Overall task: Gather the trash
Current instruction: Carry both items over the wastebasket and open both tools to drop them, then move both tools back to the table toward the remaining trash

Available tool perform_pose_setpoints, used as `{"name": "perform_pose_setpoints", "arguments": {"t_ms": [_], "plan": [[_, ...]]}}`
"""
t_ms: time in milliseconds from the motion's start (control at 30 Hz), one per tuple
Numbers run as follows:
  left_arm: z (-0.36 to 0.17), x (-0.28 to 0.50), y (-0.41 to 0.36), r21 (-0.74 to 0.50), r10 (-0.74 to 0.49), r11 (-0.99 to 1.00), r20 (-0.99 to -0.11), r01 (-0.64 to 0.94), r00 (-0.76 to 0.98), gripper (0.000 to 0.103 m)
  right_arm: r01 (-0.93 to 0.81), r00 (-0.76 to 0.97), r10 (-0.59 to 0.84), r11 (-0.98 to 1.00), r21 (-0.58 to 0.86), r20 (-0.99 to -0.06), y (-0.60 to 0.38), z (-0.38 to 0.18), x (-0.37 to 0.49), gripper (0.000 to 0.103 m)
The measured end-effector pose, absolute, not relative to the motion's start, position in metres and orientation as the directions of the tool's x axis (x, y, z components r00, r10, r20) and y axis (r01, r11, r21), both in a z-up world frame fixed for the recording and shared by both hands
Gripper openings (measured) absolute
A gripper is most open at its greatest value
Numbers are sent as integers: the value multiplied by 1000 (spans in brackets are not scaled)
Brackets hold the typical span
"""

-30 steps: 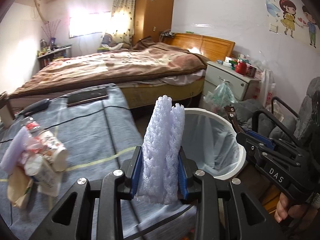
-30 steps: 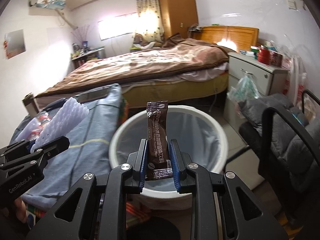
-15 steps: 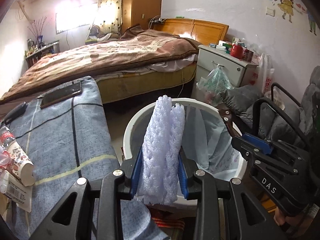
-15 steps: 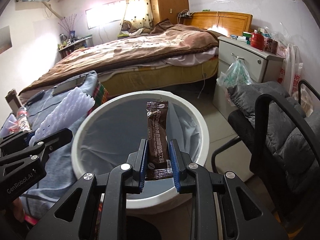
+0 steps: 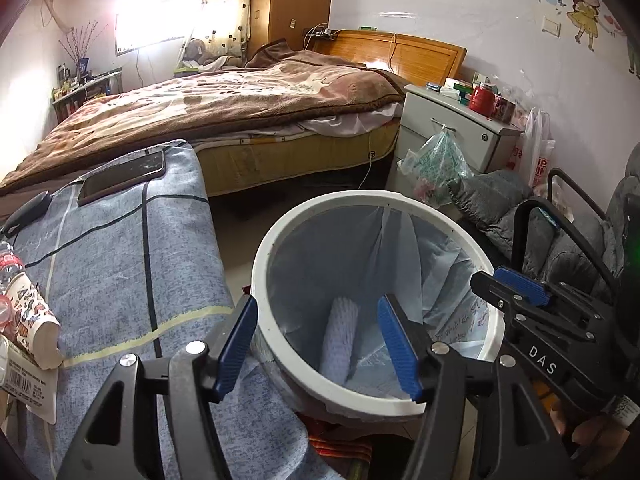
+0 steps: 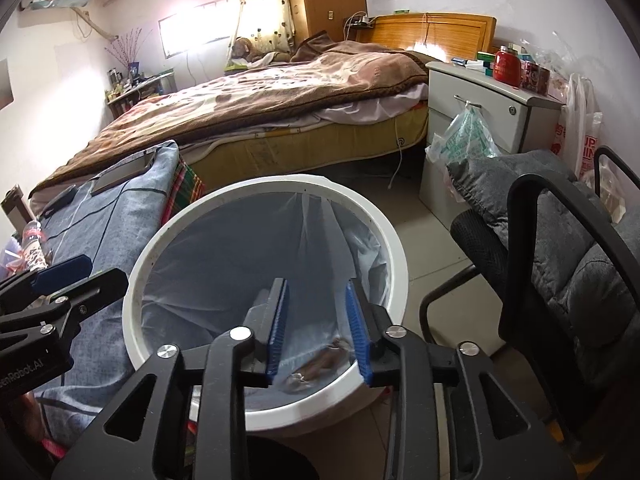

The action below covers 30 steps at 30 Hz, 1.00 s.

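A white trash bin [image 5: 280, 236] with a pale blue liner stands on the floor beside the blue-covered table [image 5: 120, 264]. My left gripper [image 5: 316, 344] is open and empty above the bin's near rim. The purple foam net [image 5: 340, 336] lies inside the bin. My right gripper [image 6: 316, 328] is open and empty over the bin [image 6: 168, 228]. The brown snack wrapper [image 6: 320, 362] lies at the bin's bottom. The right gripper also shows in the left wrist view [image 5: 516, 284].
Bottles and wrappers [image 5: 24, 316] lie at the table's left edge. A phone [image 5: 120, 176] lies at its far end. A grey padded chair [image 6: 568, 240] stands right of the bin. A bed [image 5: 220, 108] and a white nightstand [image 5: 452, 128] stand behind.
Both grippers opened over the bin. The purple foam net and the brown wrapper dropped into it. Both grippers moved closer over the bin.
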<state>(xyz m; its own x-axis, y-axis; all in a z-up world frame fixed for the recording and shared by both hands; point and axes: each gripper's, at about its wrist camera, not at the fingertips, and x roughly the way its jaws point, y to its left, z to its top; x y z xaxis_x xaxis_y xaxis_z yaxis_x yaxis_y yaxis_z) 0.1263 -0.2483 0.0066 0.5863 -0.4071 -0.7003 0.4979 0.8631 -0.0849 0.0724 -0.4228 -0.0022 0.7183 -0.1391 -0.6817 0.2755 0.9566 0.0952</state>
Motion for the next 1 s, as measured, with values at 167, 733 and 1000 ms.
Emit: {"name": "perform_pose_setpoints", "arguments": {"t_ms": [167, 733, 1000], "plan": [[10, 122, -239, -78, -401, 868, -691, 490, 602, 66, 271, 726, -133, 957, 103, -674, -420, 1, 71, 43], [32, 97, -152, -75, -339, 924, -614, 375, 713, 70, 146, 813, -40, 980, 137, -581, -360, 29, 61, 51], [34, 87, -74, -68, -215, 974, -595, 218, 775, 70, 22, 817, 60, 991, 135, -574, -307, 24, 70, 54]]}}
